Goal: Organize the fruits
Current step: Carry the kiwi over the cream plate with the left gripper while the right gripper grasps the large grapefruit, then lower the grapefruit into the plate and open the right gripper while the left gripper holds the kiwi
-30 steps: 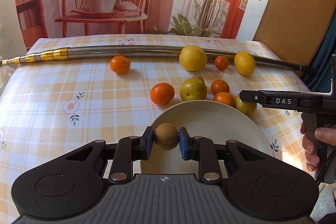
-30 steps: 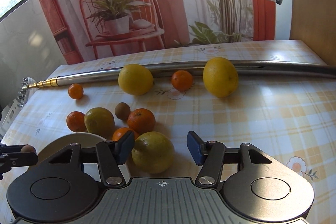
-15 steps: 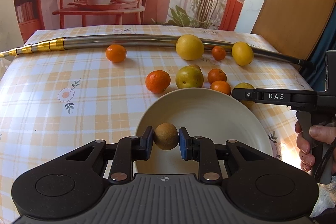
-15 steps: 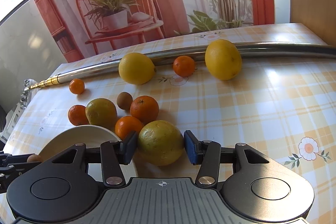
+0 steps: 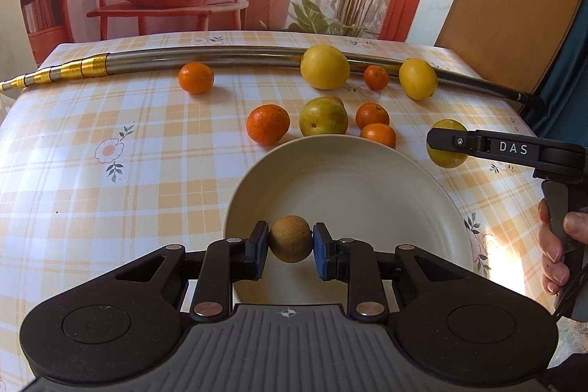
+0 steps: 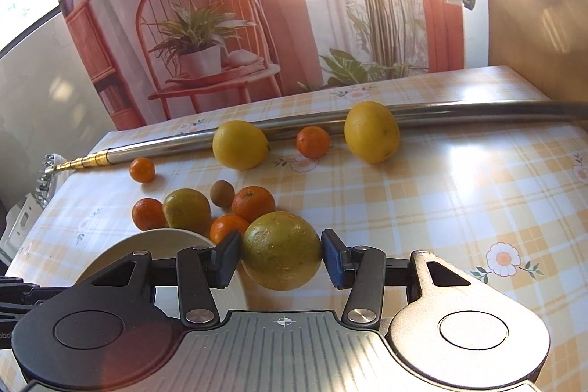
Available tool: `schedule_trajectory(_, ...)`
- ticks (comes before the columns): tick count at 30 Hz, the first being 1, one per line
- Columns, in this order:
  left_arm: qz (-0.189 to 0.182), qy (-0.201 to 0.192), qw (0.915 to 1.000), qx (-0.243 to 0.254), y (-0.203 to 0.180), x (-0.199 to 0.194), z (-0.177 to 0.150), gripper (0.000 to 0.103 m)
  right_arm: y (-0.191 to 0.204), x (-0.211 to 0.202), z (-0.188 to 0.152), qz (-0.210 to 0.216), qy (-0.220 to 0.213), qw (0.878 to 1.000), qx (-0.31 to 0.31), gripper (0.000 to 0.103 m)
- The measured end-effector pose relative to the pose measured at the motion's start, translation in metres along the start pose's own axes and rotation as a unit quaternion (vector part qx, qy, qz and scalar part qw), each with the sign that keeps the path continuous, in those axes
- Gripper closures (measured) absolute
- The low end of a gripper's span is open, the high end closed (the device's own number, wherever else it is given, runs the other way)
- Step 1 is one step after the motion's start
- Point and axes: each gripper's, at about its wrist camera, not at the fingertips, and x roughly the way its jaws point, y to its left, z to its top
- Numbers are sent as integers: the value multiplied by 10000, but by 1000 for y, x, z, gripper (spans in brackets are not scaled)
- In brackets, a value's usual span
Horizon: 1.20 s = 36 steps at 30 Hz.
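The shallow cream ceramic plate [image 5: 422,193] near the front edge of the checked yellow tablecloth [image 5: 110,193] holds no fruit yet, so by this showing the sorting has barely begun. The left gripper [image 5: 290,239] has its two blue-padded fingers clamped on a small round brown fruit [image 5: 290,238], held above the near part of the plate and not yet let go. The right gripper [image 6: 281,254] has its fingers pressed to both sides of a large mottled yellow-green citrus [image 6: 281,250], just beside the plate's right rim; whether that fruit is lifted or sits on the cloth cannot be told. Everything else is loose on the cloth: just beyond the plate's far rim lie a deep orange mandarin [image 5: 267,123], a greenish-yellow round fruit [image 5: 323,116] and two smaller orange mandarins [image 5: 372,115] [image 5: 378,135], with a second small brown fruit [image 6: 222,193] among them in the right wrist view. Further back, along the long steel and gold telescopic pole [image 5: 228,56] by the far edge, rest two big yellow citrus [image 5: 325,67] [image 5: 418,78] and two more mandarins [image 5: 196,78] [image 5: 376,77]. As I judge it, two fruits are in hand and about nine remain to be gathered.
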Motion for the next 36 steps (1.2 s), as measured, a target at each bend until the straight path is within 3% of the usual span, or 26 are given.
schedule_trajectory(10,-58,143,9998,-99,-2,-3,-7,76,33,-22,-10,327,197,9980,-504,59)
schedule_trajectory(15,-216,233,9992,-225,-1,-3,-13,76,54,-26,-31,342,458,9939,-947,59)
schedule_trajectory(18,-131,302,9993,-186,-3,-1,-17,76,62,-28,-42,461,568,9909,-1130,59)
schedule_trajectory(36,16,393,9992,-83,-4,-2,-21,76,59,-25,-47,318,770,9909,-1056,59)
